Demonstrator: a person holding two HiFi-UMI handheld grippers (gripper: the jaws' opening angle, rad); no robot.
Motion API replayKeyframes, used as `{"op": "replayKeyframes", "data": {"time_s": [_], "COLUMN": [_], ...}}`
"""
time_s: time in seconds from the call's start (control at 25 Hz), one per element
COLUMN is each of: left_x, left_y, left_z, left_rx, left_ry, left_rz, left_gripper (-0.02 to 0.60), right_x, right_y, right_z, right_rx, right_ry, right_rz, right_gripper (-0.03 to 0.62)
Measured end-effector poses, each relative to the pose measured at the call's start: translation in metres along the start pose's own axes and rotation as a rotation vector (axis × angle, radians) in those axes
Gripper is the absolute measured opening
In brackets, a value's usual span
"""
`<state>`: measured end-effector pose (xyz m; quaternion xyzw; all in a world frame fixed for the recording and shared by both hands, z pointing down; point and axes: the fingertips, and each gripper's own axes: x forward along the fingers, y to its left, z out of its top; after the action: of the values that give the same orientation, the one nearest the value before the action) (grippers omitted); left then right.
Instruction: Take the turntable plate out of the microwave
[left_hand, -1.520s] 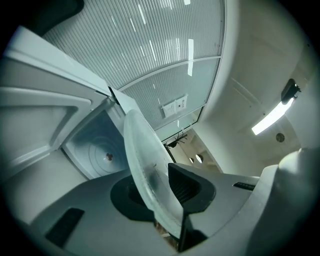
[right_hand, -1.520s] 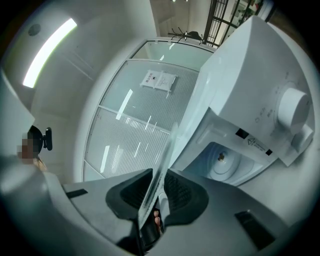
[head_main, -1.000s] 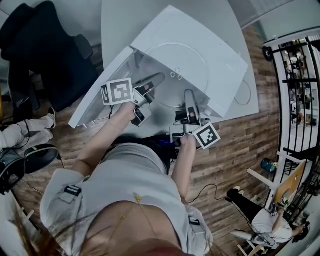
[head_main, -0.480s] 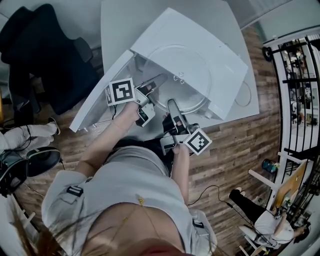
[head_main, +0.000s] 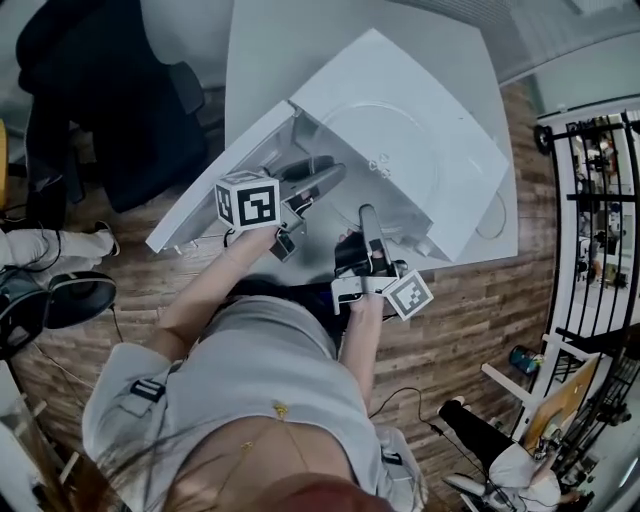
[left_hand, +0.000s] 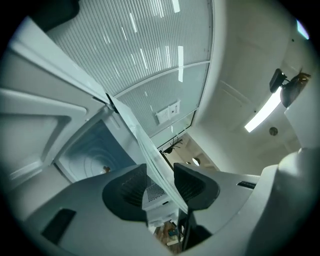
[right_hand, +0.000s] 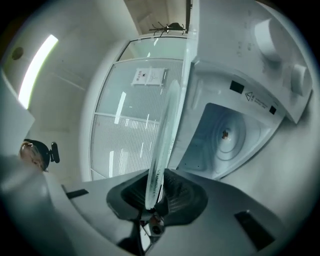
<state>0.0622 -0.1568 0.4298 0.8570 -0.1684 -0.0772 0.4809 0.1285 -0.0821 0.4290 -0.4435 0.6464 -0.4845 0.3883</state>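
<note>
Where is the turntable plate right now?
In both gripper views the turntable plate stands outside the microwave: its rim is pinched in the closing right claw and passes loosely between the jaws of the opening left claw.

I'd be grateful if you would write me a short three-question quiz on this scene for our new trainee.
1. True or false: the microwave door is shut.
2. What sits between the right tongs? A a mug; B the rim of the glass plate; C nothing.
3. Which tongs show a gap beside the plate's rim?
Key: 1 False, it hangs open. 2 B: the right tongs are closing, with their pads on the rim. 3 The left tongs: they are opening, with the rim loose between them.
</note>
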Motion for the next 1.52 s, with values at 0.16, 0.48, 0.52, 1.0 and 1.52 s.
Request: {"op": "replayKeyframes", "data": {"time_s": [0.16, 0.48, 0.52, 1.0, 1.52], "left_x": [-0.017, -0.031, -0.030, -0.012, -0.004], "left_y": [-0.008, -0.033, -0.036, -0.032, -0.033], "left_z": [0.000, -0.014, -0.017, -0.029, -0.032], "left_rx": [0.059, 0.464, 0.533, 0.855, 0.761], "left_ry": [-0.028, 0.038, 0.053, 0.138, 0.118], "left_rz": [0.007, 0.095, 0.107, 0.255, 0.237], "left_gripper": [0.172, 0.204, 0.227, 0.255, 0.255], "right_x": [-0.002, 0.009, 0.010, 0.023, -0.023], "right_y": [0.002, 0.005, 0.003, 0.003, 0.000], "right_z": [0.007, 0.024, 0.025, 0.034, 0.017], "right_rx": [-0.015, -0.060, -0.059, -0.222, -1.165], "right_ry": [0.011, 0.037, 0.037, 0.068, 0.090], "right_rz": [-0.001, 0.005, 0.003, -0.027, -0.562], "right_gripper": [0.063, 0.079, 0.077, 0.087, 0.272]}}
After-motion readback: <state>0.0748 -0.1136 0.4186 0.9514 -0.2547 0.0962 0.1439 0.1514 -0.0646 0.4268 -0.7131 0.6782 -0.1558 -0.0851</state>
